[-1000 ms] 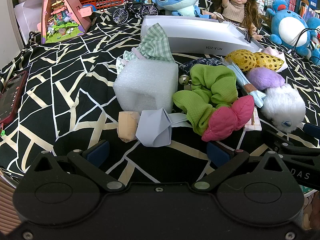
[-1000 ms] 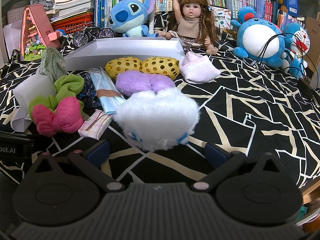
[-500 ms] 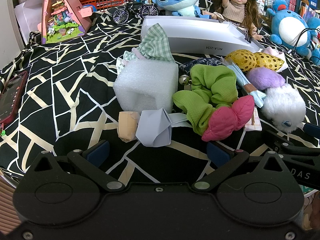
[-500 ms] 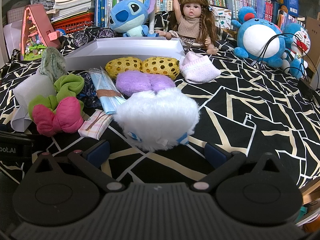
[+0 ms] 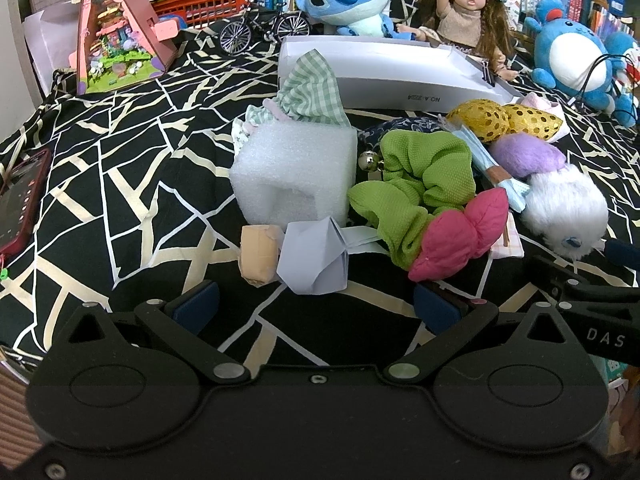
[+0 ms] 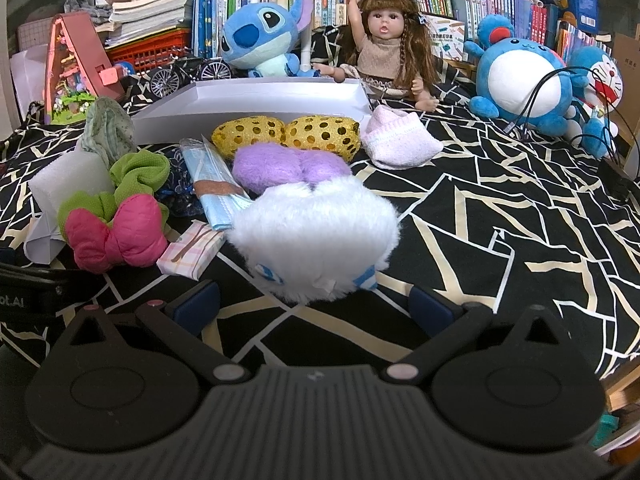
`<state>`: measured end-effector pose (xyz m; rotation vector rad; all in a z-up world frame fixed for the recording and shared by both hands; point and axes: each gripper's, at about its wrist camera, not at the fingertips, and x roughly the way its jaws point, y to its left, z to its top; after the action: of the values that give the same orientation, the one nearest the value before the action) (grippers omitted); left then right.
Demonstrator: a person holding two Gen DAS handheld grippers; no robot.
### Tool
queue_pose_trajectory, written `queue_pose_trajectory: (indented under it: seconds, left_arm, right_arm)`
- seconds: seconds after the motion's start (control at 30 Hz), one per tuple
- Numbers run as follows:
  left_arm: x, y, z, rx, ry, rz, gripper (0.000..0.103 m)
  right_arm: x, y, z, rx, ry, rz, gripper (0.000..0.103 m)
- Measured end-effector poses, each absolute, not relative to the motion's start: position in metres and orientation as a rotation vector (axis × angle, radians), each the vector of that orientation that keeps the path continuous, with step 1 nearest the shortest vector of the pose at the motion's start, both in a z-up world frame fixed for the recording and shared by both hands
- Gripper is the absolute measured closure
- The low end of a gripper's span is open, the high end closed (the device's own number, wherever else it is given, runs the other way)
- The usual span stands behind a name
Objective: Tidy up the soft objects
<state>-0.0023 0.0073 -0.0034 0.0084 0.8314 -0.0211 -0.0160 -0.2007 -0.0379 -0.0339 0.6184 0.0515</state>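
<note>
Left gripper (image 5: 316,306) is spread wide, nothing between its blue pads, low over the black patterned cloth (image 5: 120,184). Just ahead of it lie a folded lilac paper piece (image 5: 312,258) and a small peach block (image 5: 258,254); behind those, a white foam cube (image 5: 294,168). Ahead to its right, a green scrunchie (image 5: 416,184) touches a pink bow (image 5: 460,236).

Right gripper (image 6: 314,306) is also spread wide and empty. A white furry plush (image 6: 316,236) sits directly ahead, between the fingers' line, with a purple fluffy piece (image 6: 288,166) behind it and gold sequin pads (image 6: 284,134) further back. White tray (image 6: 256,98) lies beyond the pile, empty as far as visible.
</note>
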Motion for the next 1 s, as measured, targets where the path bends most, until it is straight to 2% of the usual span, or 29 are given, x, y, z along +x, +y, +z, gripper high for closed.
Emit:
queue_pose_trajectory:
  seconds: [0.2, 0.3, 0.37, 0.43, 0.53, 0.67, 0.73, 0.93, 1.0]
  left_arm:
    - [-0.005, 0.012, -0.002, -0.002, 0.819, -0.037, 0.002]
    - [-0.007, 0.015, 0.001, -0.024, 0.813, -0.043, 0.012]
    - [-0.01, 0.017, 0.004, -0.034, 0.801, -0.057, 0.024]
    - [-0.014, 0.018, 0.007, -0.04, 0.786, -0.083, 0.032]
    - [-0.019, 0.018, 0.012, -0.047, 0.759, -0.117, 0.037]
    - [-0.02, 0.02, 0.018, -0.065, 0.727, -0.091, 0.053]
    - [-0.02, 0.024, 0.02, -0.079, 0.72, -0.079, 0.058]
    - [-0.02, 0.025, 0.018, -0.045, 0.71, -0.078, 0.058]
    - [-0.017, 0.023, 0.017, -0.038, 0.712, -0.085, 0.063]
  right_arm:
    - [-0.021, -0.204, -0.037, -0.023, 0.596, 0.065, 0.0]
    - [-0.025, -0.21, -0.034, 0.013, 0.572, 0.071, 0.0]
    - [-0.028, -0.212, -0.03, 0.008, 0.54, 0.063, 0.0]
    - [-0.03, -0.211, -0.027, -0.024, 0.501, 0.056, 0.001]
    - [-0.03, -0.209, -0.022, -0.079, 0.459, 0.063, 0.001]
    - [-0.023, -0.21, -0.018, -0.112, 0.451, 0.059, 0.005]
    - [-0.021, -0.212, -0.018, -0.116, 0.448, 0.056, 0.008]
    - [-0.014, -0.21, -0.019, -0.146, 0.438, 0.08, 0.008]
    - [-0.01, -0.21, -0.02, -0.139, 0.443, 0.089, 0.008]
